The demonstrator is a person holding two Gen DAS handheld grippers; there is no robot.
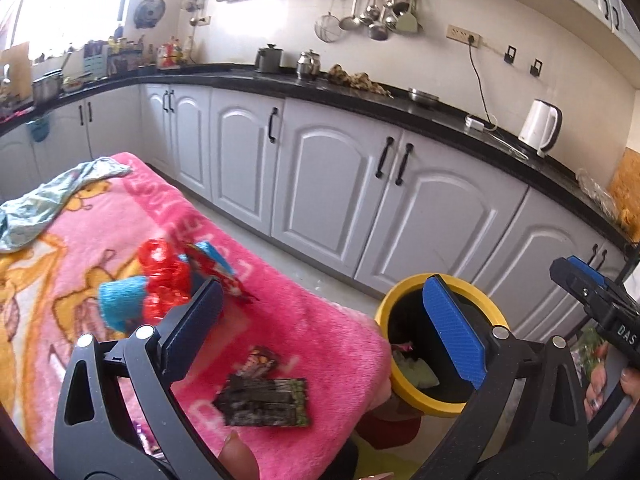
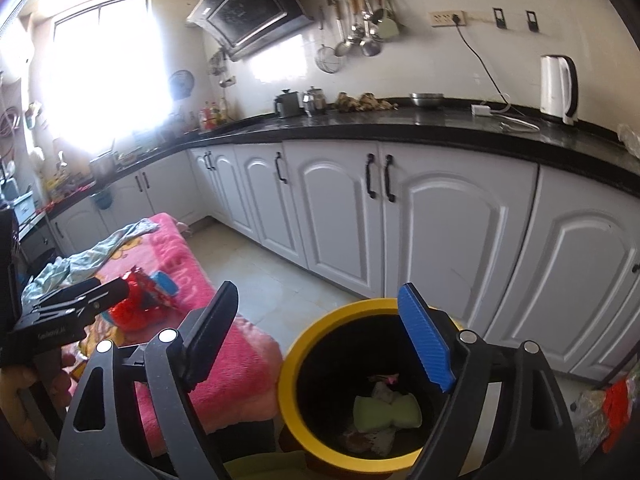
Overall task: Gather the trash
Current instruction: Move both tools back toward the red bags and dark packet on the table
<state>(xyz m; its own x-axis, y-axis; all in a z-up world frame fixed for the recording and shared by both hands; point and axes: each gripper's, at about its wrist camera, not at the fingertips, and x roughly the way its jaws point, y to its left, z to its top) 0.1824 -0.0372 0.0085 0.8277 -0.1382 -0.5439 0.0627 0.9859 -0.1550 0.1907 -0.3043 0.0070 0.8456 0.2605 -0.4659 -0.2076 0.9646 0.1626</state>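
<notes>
A yellow-rimmed black bin point(image 1: 440, 402) point(image 2: 292, 360) stands on the floor at the right end of a pink blanket-covered table point(image 1: 304, 320). It holds a pale green wrapper point(image 2: 386, 412) and other scraps. On the blanket lie a dark flat wrapper point(image 1: 264, 402), a small dark packet point(image 1: 262, 360) and a red and blue crumpled wrapper pile point(image 1: 168, 280) point(image 2: 140, 300). My left gripper point(image 1: 324, 328) is open and empty over the blanket's right end. My right gripper point(image 2: 320, 336) is open and empty just above the bin's mouth.
A light blue cloth point(image 1: 52, 200) lies at the blanket's far left. White cabinets point(image 1: 332, 188) under a black countertop point(image 1: 360, 96) run behind, with a white kettle point(image 1: 540, 126). Tiled floor point(image 2: 280, 272) lies between table and cabinets. Bagged items point(image 2: 608, 412) sit at lower right.
</notes>
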